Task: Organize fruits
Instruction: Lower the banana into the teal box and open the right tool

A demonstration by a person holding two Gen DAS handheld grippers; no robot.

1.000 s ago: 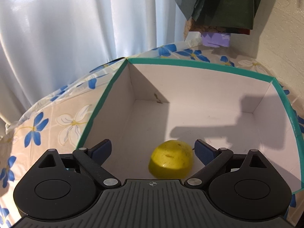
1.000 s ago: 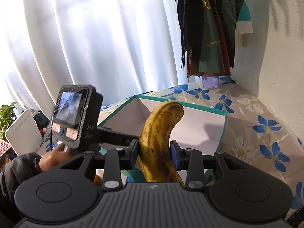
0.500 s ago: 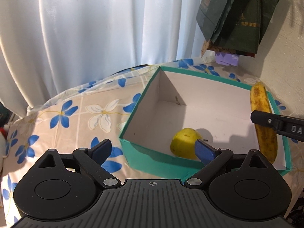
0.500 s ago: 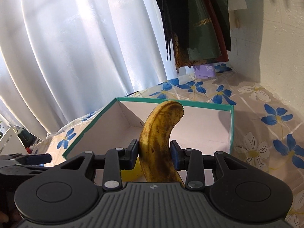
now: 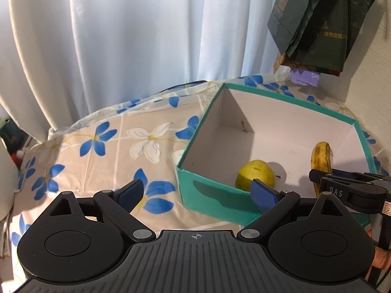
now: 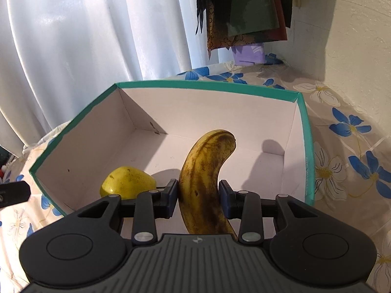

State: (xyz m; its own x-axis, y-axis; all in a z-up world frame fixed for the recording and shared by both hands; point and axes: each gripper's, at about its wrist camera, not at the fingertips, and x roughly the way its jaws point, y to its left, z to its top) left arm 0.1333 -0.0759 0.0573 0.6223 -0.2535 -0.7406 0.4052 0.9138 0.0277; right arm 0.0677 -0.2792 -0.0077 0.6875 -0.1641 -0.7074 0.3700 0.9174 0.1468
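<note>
A spotted brown-yellow banana (image 6: 205, 180) stands upright between the pads of my right gripper (image 6: 198, 193), which is shut on it over the open teal box (image 6: 303, 131). From the left wrist view the banana (image 5: 321, 163) and the right gripper (image 5: 342, 185) hang inside the box's right part. A yellow pear (image 6: 127, 183) lies on the box floor near its front wall; in the left wrist view the pear (image 5: 255, 173) shows just past my right pad. My left gripper (image 5: 198, 193) is open and empty, held above the tablecloth in front of the box (image 5: 210, 197).
The box stands on a table under a beige cloth with blue and white flowers (image 5: 102, 141). White curtains (image 5: 122, 36) hang behind. Dark bags (image 5: 317, 24) hang on the wall at the right, above a purple packet (image 5: 305, 78).
My left gripper has pulled back out of the box and to the left, leaving the pear inside. My right gripper has come down with the banana into the box.
</note>
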